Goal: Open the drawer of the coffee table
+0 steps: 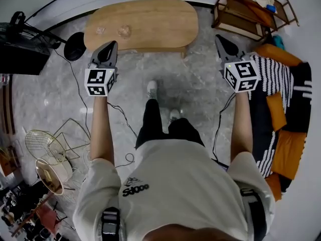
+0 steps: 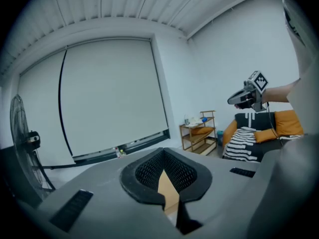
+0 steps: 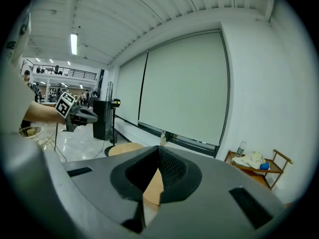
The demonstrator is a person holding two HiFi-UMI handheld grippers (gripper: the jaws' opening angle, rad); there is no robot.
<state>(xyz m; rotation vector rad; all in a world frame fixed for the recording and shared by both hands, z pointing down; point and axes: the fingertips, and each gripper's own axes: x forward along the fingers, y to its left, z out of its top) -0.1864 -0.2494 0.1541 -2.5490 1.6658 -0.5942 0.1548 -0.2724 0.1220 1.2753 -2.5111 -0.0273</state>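
The oval wooden coffee table [image 1: 140, 24] stands on the grey floor ahead of me; from above only its top shows, and no drawer front is visible. My left gripper [image 1: 111, 44] is shut and empty, held in the air just short of the table's near left edge. My right gripper [image 1: 219, 38] is also shut and empty, off the table's right end. In the left gripper view the jaws [image 2: 163, 156] meet, with a sliver of the table's wood [image 2: 167, 190] behind them. In the right gripper view the jaws [image 3: 158, 151] are shut, and the table top [image 3: 124, 148] lies beyond.
A wooden side shelf [image 1: 251, 11] holding cloth stands at the back right. A sofa [image 1: 283, 109] with orange cushions and a striped blanket runs along the right. A floor fan base [image 1: 75, 46], cables and wire baskets [image 1: 47, 149] lie on the left.
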